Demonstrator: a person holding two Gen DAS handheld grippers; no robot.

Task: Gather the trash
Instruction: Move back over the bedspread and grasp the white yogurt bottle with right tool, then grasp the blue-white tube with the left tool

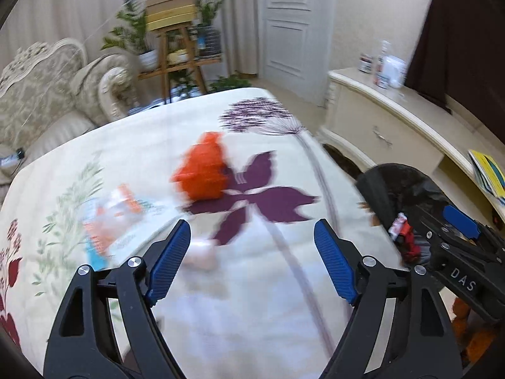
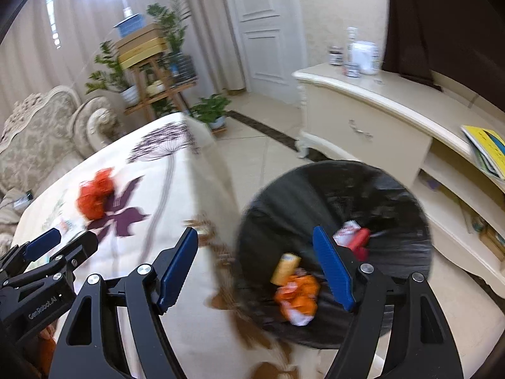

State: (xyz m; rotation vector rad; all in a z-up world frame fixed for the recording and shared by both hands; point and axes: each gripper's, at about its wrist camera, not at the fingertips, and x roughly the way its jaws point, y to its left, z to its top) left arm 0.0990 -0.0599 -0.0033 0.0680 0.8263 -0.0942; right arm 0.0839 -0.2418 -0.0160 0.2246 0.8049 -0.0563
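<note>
My left gripper (image 1: 252, 259) is open and empty above the flowered tablecloth (image 1: 284, 315). On the cloth lie an orange crumpled wrapper (image 1: 203, 170), a clear packet with orange and blue print (image 1: 110, 224) and a small pale pink scrap (image 1: 202, 252). My right gripper (image 2: 255, 268) is open and empty over the black-lined trash bin (image 2: 378, 189) beside the table. In the bin lie an orange wrapper (image 2: 300, 297), a yellow tube (image 2: 284, 268) and a red and white wrapper (image 2: 356, 237). The orange wrapper on the table also shows in the right wrist view (image 2: 94, 194).
A cream cabinet (image 2: 363, 120) with jars and bottles (image 2: 359, 53) stands to the right of the bin, with a yellow book (image 2: 486, 148) on its shelf. A patterned sofa (image 1: 41, 94) and a wooden plant stand (image 1: 176, 47) are beyond the table. A white door (image 1: 290, 25) is at the back.
</note>
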